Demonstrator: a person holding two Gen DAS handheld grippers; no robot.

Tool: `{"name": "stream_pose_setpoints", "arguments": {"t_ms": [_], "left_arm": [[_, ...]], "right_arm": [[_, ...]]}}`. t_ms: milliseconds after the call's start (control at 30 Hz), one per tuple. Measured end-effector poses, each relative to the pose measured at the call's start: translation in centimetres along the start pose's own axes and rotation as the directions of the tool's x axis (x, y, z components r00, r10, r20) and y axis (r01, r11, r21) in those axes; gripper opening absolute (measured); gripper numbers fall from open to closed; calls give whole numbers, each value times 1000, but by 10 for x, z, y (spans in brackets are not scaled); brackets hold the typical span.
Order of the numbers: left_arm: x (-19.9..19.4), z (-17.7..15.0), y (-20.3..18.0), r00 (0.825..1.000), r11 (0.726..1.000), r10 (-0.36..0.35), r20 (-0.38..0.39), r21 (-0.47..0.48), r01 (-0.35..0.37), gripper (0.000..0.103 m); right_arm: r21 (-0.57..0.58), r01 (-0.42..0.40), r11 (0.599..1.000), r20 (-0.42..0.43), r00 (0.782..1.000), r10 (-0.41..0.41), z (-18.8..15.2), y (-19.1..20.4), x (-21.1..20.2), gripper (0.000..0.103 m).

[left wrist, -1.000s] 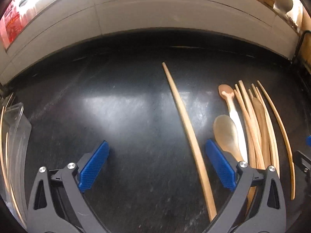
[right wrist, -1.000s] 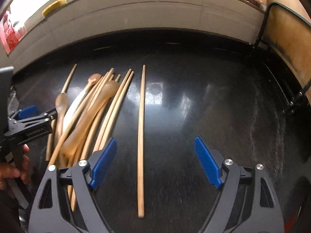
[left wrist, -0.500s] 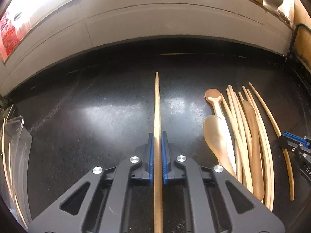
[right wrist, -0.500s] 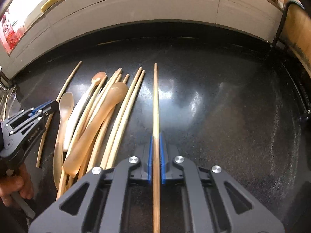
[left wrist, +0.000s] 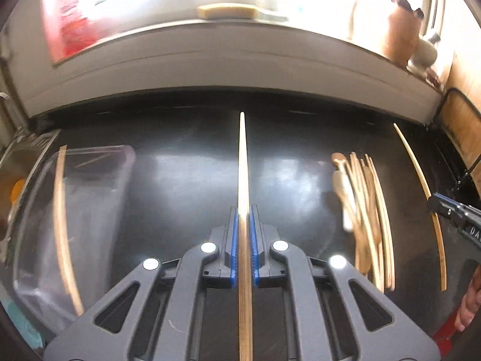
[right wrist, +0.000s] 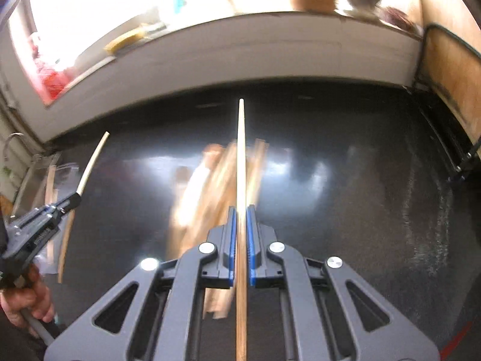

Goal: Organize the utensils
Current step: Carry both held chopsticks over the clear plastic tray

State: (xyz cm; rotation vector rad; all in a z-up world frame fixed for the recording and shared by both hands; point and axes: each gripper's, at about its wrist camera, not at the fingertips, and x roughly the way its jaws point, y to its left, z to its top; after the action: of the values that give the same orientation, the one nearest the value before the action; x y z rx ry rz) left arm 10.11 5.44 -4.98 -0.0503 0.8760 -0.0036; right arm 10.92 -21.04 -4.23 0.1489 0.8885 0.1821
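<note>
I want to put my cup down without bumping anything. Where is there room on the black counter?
The bare black counter between the clear plastic tray and the pile of wooden spoons and chopsticks is free. So is the stretch right of that pile, up to the black wire rack. The pile itself is crowded.

Kitchen: black countertop (left wrist: pixel 186 162), wooden utensils (left wrist: pixel 365 210)

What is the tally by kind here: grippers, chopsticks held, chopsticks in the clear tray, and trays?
Grippers: 2, left gripper and right gripper
Chopsticks held: 2, left chopstick and right chopstick
Chopsticks in tray: 1 clearly seen, tray chopstick
Trays: 1, clear tray
Total: 6
The loose pile is too blurred to count.
</note>
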Motion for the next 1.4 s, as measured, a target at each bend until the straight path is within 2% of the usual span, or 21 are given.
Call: {"name": "stream_pose_setpoints", "arguments": {"t_ms": [133,333,467,667,767,900,1400], "left_arm": [[-33,-8,45,1000,998,18,12,-60,-17,7],[-73,-23,119,993,982,110,31,-160,-104,7],[-89,-30,162,988,964,154,21,-221,-146,7],[-92,-38,208,987,939,159,-10,-306,-155,7],[-88,-40,221,987,930,160,-22,-333,-158,7],[-81,-37,233,987,919,162,-22,-360,-159,7],[-52,-26,247,988,906,149,-33,-397,-150,7]], "right_arm": [[-64,-94,993,3,996,94,2,52,-10,7],[-174,-246,954,-31,969,244,1,151,-6,7],[-226,-346,911,-87,938,335,5,216,0,7],[-215,-463,860,-181,884,431,13,293,23,7],[-178,-504,845,-231,856,462,17,314,42,7],[-167,-510,844,-264,848,460,14,335,61,7],[-151,-481,864,-306,854,422,7,348,102,7]]}}
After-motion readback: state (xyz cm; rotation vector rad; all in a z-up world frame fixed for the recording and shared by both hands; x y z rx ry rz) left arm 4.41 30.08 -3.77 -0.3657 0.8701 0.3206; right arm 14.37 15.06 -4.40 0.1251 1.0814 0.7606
